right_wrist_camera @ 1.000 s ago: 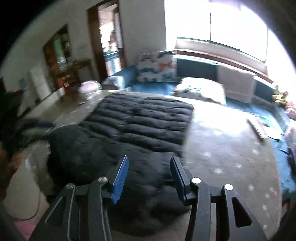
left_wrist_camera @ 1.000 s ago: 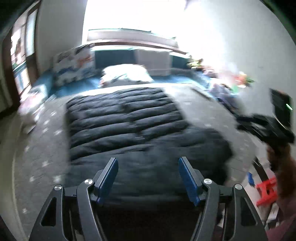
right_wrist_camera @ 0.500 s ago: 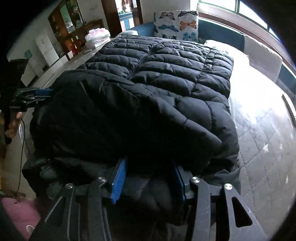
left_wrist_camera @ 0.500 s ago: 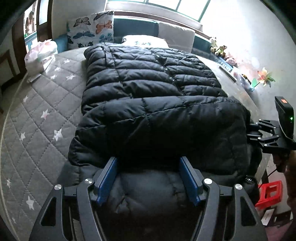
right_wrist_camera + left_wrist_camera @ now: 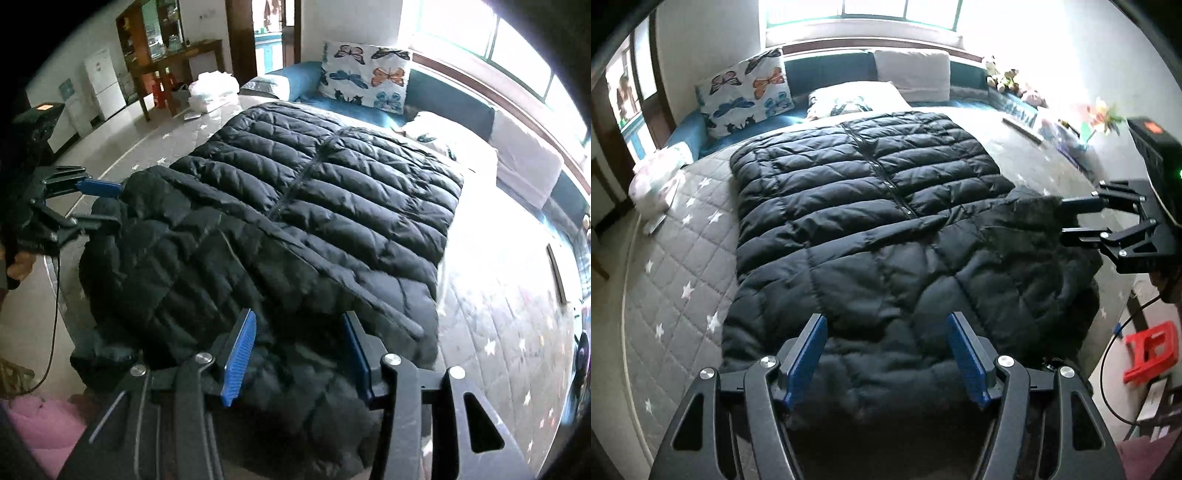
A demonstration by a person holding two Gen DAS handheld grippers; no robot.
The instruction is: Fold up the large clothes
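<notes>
The left gripper [image 5: 886, 354] stands fairly wide and the right gripper [image 5: 299, 354] about half open. Each has a thick bunch of the black puffer jacket [image 5: 868, 192] filling the gap between its blue pads, so I read both as clamped on it. In the other wrist's view each gripper sits at the frame edge, pinching a corner of the folded flap beside the fur trim [image 5: 1034, 206].

A second ago both views were a blur of motion. Now they are sharp, and both grippers have come down, with the near part of the jacket lying over its quilted body. The flap's edge runs across mid-frame, short of the far hem. I judge this first fold laid, so letting go and smoothing come next.

The jacket lies along the centre of a grey star-quilted mattress [image 5: 683, 258]. A butterfly pillow [image 5: 746, 96] sits at upper left, and white pillows [image 5: 912, 74] lie under a bright window [image 5: 868, 14]. A red stool [image 5: 1152, 350] stands on the floor at lower right.
</notes>
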